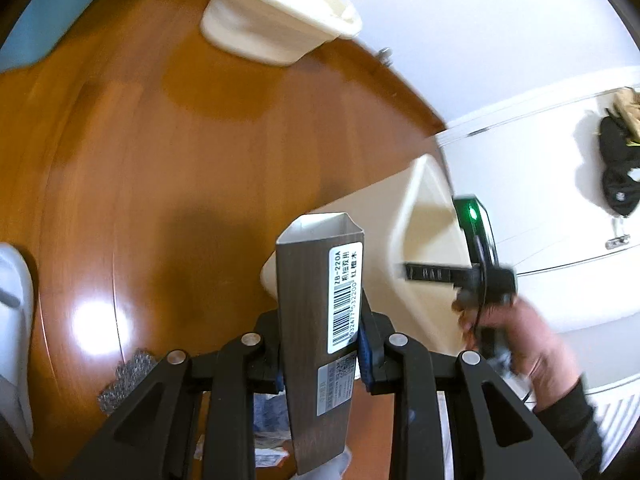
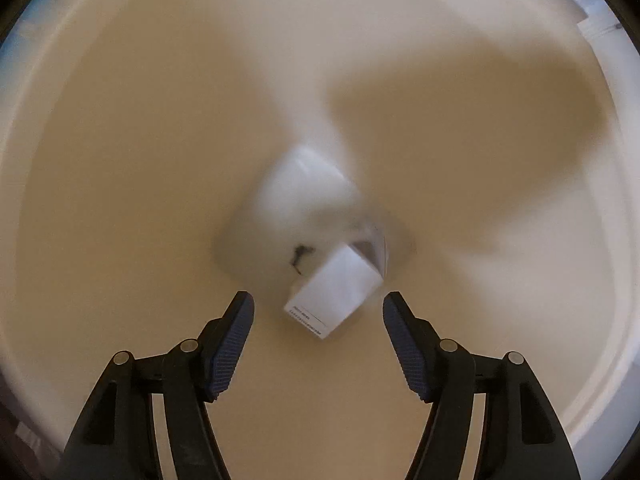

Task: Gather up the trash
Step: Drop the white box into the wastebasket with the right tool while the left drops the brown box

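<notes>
Left gripper [image 1: 322, 354] clamping brown box [image 1: 320, 320], right gripper [image 2: 318, 312] open

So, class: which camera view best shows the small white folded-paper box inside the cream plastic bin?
The right wrist view: the small white folded-paper box lies unobstructed between the open right claw tips, deep in the cream plastic bin. The left wrist view shows only the bin's rim, not the box.
</notes>
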`<state>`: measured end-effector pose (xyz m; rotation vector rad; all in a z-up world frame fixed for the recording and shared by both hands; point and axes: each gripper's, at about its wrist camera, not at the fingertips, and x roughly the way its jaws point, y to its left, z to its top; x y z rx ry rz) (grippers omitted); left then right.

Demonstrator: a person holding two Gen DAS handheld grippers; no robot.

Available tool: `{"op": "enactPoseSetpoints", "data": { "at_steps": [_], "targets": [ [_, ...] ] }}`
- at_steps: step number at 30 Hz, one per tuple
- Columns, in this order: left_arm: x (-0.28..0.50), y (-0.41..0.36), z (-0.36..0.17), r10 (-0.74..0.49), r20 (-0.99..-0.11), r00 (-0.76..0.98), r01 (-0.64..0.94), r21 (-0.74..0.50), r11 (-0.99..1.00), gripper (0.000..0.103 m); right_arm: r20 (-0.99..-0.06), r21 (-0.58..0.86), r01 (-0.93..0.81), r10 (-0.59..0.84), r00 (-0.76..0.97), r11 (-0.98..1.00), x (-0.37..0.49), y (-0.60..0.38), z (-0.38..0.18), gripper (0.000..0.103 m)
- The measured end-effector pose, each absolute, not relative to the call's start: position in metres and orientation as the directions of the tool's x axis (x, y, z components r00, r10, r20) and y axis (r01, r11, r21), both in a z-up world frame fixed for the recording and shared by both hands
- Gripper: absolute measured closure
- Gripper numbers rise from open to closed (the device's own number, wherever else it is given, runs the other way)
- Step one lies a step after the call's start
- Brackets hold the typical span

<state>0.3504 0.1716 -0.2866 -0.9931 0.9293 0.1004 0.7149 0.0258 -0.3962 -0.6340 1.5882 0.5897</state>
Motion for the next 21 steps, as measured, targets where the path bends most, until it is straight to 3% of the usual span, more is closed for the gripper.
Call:
{"op": "enactPoseSetpoints", "data": {
  "at_steps": [5, 9, 16, 21],
  "targets": [
    [0.392, 0.162, -0.203, -0.335, -0.626, 0.705, -0.31, -0.696, 0.647, 0.078, -0.97, 0.127, -0.602, 0.226, 0.092, 0.788, 0.679, -0.049, -0.292, 0.032],
    [0.476, 0.114, -0.182, -0.342, -0.692, 0.636, -0.215, -0.585, 0.782, 0.078, -0.925, 0.107, -0.456, 0.256, 0.279, 0.884, 0.652, -0.127, -0.246, 0.032],
    [0.593, 0.015, -0.264, -0.115, -0.911, 0.395, -0.082, -0.16, 0.984, 0.078, -0.871, 0.255, -0.211, 0.319, 0.375, 0.944, 0.597, -0.213, -0.269, 0.032],
    [0.635, 0.009, -0.324, -0.008, -0.984, 0.178, -0.118, -0.03, 0.993, 0.078, -0.869, 0.299, -0.2, 0.353, 0.346, 0.933, 0.589, -0.22, -0.326, 0.032]
  ]
}}
